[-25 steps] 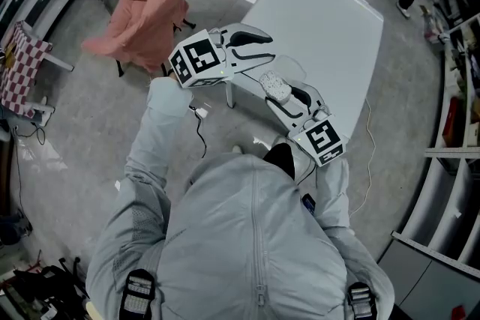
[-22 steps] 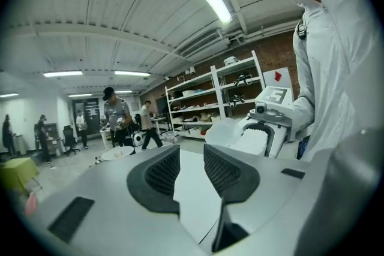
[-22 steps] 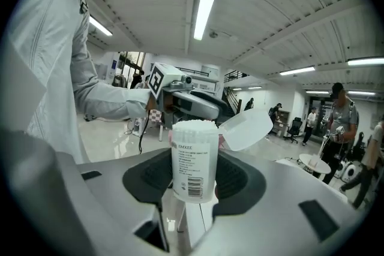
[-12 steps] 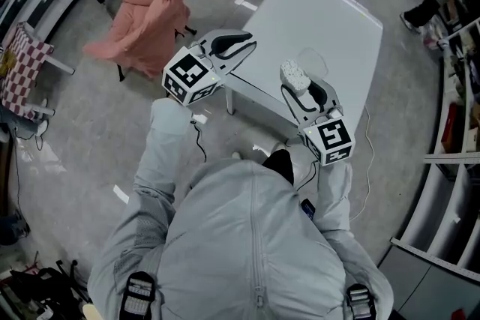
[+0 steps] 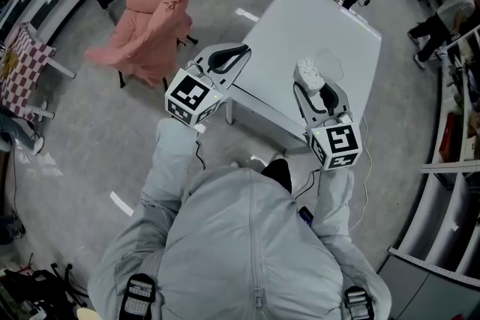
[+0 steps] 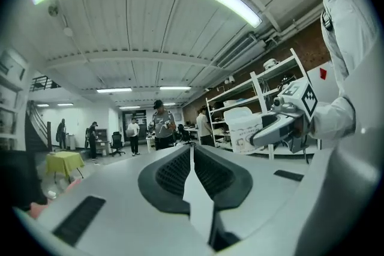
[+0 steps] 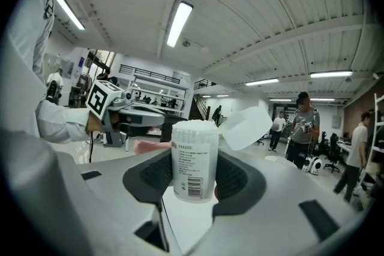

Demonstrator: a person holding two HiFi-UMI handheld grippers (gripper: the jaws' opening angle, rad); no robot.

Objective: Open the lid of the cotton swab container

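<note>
The left gripper (image 5: 241, 51), held level over the left edge of the white desk (image 5: 300, 19), has just been closing its ribbed black jaws, which now meet on nothing. The right gripper (image 5: 315, 91) clasps the cylindrical clear-plastic cotton swab container (image 5: 309, 72) upright above the desk's near edge, its hinged lid (image 7: 248, 127) flipped open. The label reads "EMXEE" above a barcode.

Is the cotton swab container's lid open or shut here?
Open. In the right gripper view the lid stands flipped up beside the container, and the swab tips show at its top.
</note>
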